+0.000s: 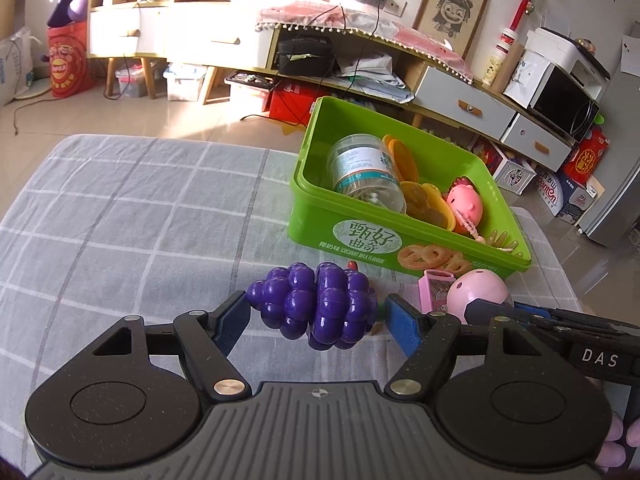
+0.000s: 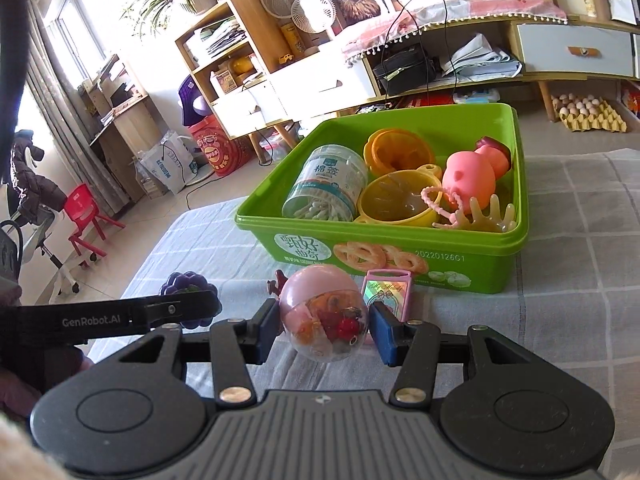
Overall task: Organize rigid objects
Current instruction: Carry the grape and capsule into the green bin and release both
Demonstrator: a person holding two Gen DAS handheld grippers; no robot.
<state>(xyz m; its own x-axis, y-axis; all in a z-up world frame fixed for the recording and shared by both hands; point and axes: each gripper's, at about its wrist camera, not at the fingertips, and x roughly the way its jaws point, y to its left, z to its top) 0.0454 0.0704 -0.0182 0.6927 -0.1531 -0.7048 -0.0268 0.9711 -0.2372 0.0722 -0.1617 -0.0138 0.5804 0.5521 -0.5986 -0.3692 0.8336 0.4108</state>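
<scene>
Left wrist: my left gripper [image 1: 318, 316] straddles grape bunch [image 1: 316, 306], wide; right gripper [image 2: 323, 332] pinches capsule ball [image 2: 323, 316], both bound for green box [image 2: 400, 248].

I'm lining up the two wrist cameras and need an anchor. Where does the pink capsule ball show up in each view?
Left wrist: the pink capsule ball sits low right, beside the left gripper, which brackets the purple grapes.
Right wrist: the ball is at centre, between the right gripper fingers.
Shared landmark: the green cookie box just behind it.
</scene>
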